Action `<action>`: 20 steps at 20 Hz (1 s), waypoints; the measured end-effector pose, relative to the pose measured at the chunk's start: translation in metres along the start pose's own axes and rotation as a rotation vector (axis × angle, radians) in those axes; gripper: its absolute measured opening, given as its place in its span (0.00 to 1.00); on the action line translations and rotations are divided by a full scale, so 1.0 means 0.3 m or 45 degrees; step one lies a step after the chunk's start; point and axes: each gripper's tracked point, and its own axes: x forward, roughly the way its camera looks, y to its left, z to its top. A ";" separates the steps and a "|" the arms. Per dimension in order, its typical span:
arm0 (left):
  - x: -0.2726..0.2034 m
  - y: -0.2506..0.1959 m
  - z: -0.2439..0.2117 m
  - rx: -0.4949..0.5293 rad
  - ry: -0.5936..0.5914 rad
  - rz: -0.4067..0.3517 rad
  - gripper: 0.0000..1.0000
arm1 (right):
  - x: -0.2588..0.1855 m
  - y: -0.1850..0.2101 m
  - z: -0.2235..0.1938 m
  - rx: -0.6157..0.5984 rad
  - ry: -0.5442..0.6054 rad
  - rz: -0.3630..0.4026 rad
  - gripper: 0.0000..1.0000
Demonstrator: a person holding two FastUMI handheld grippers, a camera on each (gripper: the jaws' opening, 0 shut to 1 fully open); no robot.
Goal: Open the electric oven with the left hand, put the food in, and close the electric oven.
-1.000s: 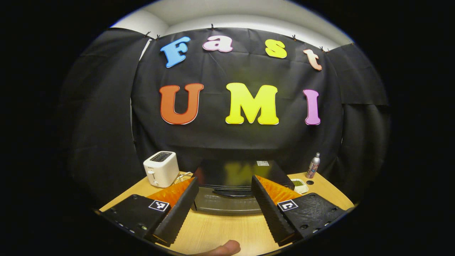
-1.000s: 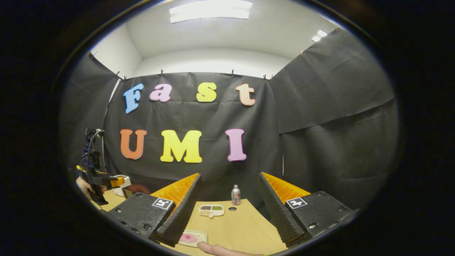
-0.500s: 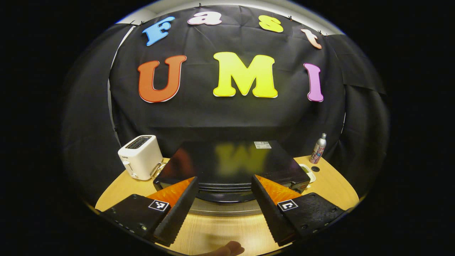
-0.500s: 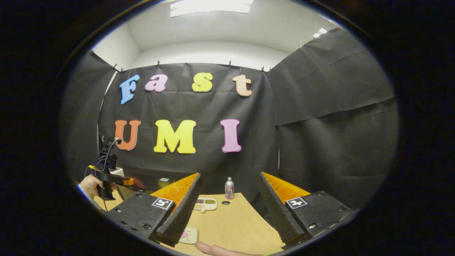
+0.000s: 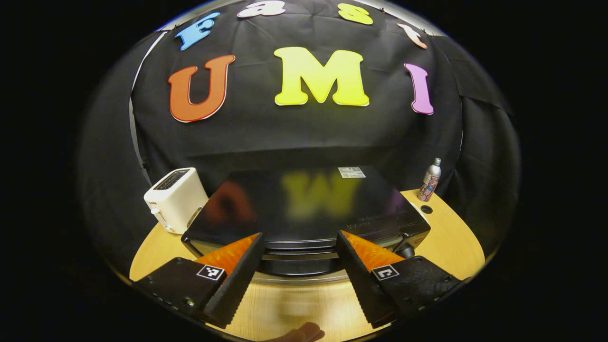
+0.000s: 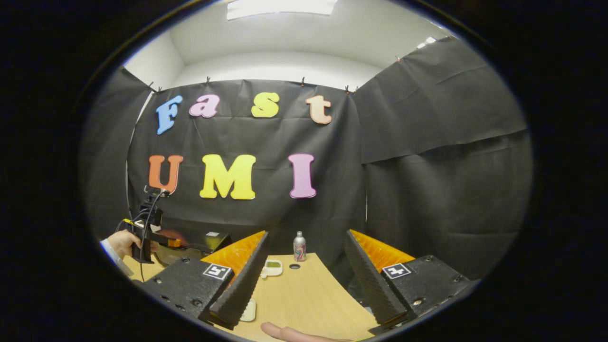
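Electric oven (image 5: 304, 209): front door and handle hidden behind the left gripper's fingers (image 5: 235, 289). Small tray (image 6: 272, 268): contents too small to tell, left part hidden. Pale plate (image 6: 248, 311): mostly covered by the right gripper's finger (image 6: 237, 294).

A light wooden tabletop (image 5: 441, 237) with a rounded edge carries everything. On it stands a black electric oven (image 5: 304, 209) at the middle, with a white toaster (image 5: 175, 199) just beside it on one side. Near the far edge stands a small metal bottle (image 5: 430, 174), a dark round hole (image 5: 426, 209) in the wood close by. A small white food tray (image 6: 271, 268) lies on the wood near the bottle
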 end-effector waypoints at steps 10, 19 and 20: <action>-0.134 -0.015 -0.103 -0.001 0.059 -0.017 0.96 | -0.082 0.046 0.042 0.007 -0.028 0.039 0.97; -0.268 -0.023 -0.295 -0.008 0.107 -0.013 0.87 | -0.141 0.082 0.048 -0.001 -0.035 0.078 0.96; -0.276 -0.036 -0.315 -0.023 0.111 -0.029 0.95 | -0.144 0.085 0.047 -0.001 -0.033 0.079 0.97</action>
